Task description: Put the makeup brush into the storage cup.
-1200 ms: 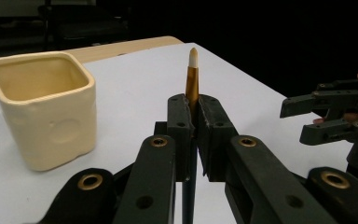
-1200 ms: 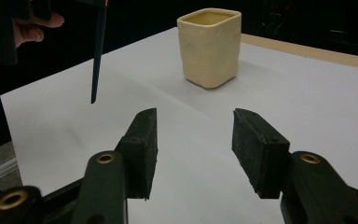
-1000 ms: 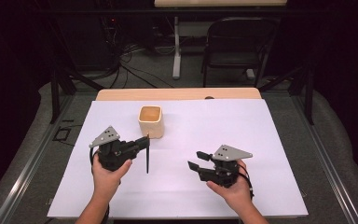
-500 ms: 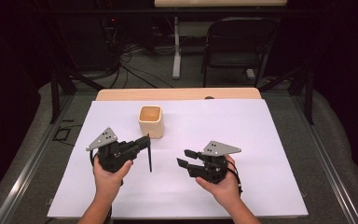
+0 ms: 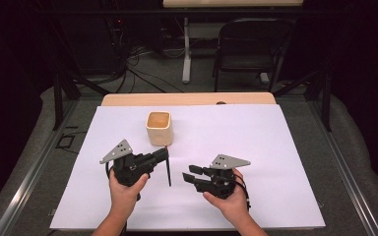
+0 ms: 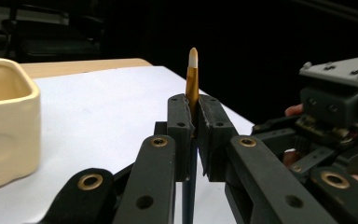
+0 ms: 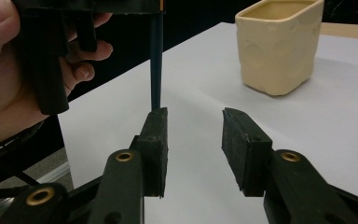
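Paintbrush (image 6: 192,74), held upright between the closed jaws of the left gripper (image 5: 161,153): gold ferrule and pale bristle tip above the pads, dark handle (image 5: 168,172) hanging below them toward the white sheet. In the right gripper view the handle (image 7: 155,60) descends just behind the tip of one jaw of the right gripper (image 5: 187,176).

The right gripper stands just beside the brush, to its right in the high view, jaws parted with nothing between them; they have just been closing. Its jaws point toward the left gripper. Each gripper is carried in one hand, forearms entering from the near edge.

Surface: a white sheet (image 5: 275,147) covering most of a light wooden table (image 5: 187,99), whose far strip is bare. A cream, square-mouthed ceramic cup (image 5: 158,128) stands upright on the sheet just beyond the left gripper, near the brush tip but apart from it.

Surroundings: dark room; grey floor (image 5: 359,142) around the table; a folding chair (image 5: 251,46) and loose cables (image 5: 133,61) beyond the far edge.

Free space: the right half and the near strip of the sheet lie open; the cup is the one object standing close to the grippers.
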Demonstrator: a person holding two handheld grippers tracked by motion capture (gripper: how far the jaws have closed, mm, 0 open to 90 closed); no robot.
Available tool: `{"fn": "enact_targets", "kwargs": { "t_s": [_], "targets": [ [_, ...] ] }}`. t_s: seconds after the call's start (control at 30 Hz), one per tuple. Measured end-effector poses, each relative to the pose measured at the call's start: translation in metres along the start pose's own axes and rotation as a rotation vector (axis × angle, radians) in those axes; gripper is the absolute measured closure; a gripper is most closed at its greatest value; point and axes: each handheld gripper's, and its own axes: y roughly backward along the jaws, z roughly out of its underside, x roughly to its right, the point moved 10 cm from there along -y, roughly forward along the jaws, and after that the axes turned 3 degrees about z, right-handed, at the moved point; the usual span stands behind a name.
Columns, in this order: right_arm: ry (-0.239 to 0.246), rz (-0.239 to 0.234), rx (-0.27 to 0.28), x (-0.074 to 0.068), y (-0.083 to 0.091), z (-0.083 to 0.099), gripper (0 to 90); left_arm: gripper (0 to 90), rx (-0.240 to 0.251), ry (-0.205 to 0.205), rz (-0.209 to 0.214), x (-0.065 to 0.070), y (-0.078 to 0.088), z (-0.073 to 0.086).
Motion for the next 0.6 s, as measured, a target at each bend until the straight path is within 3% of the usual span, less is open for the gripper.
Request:
{"fn": "enact_targets", "kwargs": {
  "t_s": [0.27,0.6],
  "targets": [
    [-0.035,-0.045,-0.012,-0.009,-0.004,0.005,64.8,84.1,0.022,0.025,0.021,0.003,-0.002,0.001],
    [-0.084,-0.076,-0.029,-0.014,-0.011,0.013,67.2,84.1,0.025,0.02,0.03,0.008,-0.007,0.005]
  ]
}}
